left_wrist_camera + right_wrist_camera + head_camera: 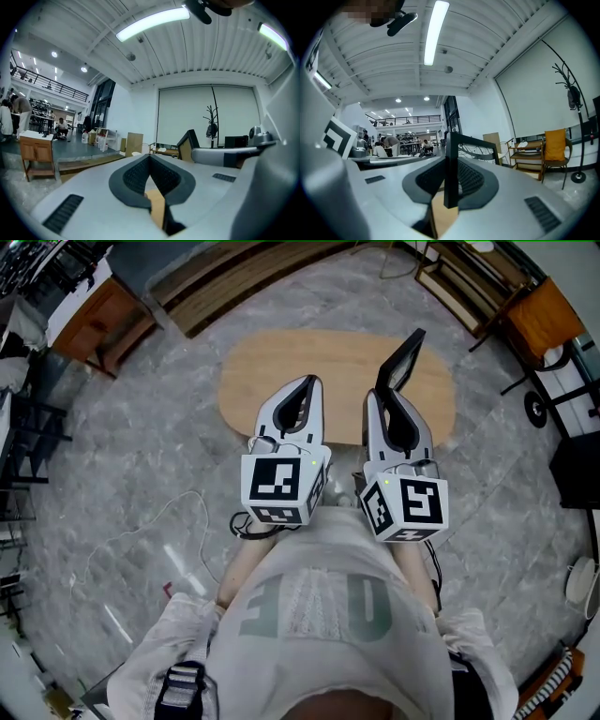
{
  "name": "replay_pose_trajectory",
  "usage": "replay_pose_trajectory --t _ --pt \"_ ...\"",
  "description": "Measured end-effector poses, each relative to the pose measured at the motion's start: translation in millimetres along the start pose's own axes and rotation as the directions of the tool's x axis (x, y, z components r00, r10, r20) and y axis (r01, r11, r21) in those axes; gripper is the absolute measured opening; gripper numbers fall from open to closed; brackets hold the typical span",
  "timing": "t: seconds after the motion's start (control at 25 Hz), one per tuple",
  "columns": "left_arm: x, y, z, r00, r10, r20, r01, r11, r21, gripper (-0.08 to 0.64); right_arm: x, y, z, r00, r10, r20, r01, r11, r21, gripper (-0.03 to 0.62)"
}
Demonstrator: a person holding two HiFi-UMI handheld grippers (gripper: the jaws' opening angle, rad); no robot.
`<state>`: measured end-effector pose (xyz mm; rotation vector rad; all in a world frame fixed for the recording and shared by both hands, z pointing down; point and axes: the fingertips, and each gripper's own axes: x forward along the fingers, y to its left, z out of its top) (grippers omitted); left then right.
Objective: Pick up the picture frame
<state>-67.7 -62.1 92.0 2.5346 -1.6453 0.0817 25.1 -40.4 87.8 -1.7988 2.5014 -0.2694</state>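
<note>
Mostly edge-on: the picture frame (451, 180) shows only a thin black rim, and its face cannot be read. Its lower corner is buried in the right tongs (382, 397), which are clamped on it and hold it up over the oval wooden counter (281, 371). Left tongs (150, 157) clenched tip to tip, nothing between. Around: wooden cabinet (98, 320); loose cable (141, 531) across the marble floor (131, 446); orange chair (555, 145).

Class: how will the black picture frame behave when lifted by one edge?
Probably stiff: the thin black picture frame juts from the right gripper without sagging. Pinched at one edge only, it may pivot or slip. Slim, so likely light.
</note>
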Motion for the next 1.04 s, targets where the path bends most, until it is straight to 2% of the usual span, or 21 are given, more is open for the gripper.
replay_pose_trajectory --t 0.24,0.52,1.04 --pt "-0.6 4.1 -7.3 0.999 0.017 -0.045 -0.017 1.0 0.009 0.009 4.3 -0.7 -9.9 0.999 -0.007 -0.042 0.008 1.0 0.008 0.083" --pt "0.4 -0.3 -18.9 0.995 0.005 -0.095 -0.003 1.0 0.016 0.009 4.6 0.1 -17.5 0.998 -0.001 -0.067 0.001 1.0 0.004 0.083" --pt "1.7 2.4 -19.4 0.995 0.01 -0.104 -0.009 1.0 0.01 0.009 8.5 -5.6 -23.3 0.996 -0.008 -0.093 0.009 1.0 0.016 0.083"
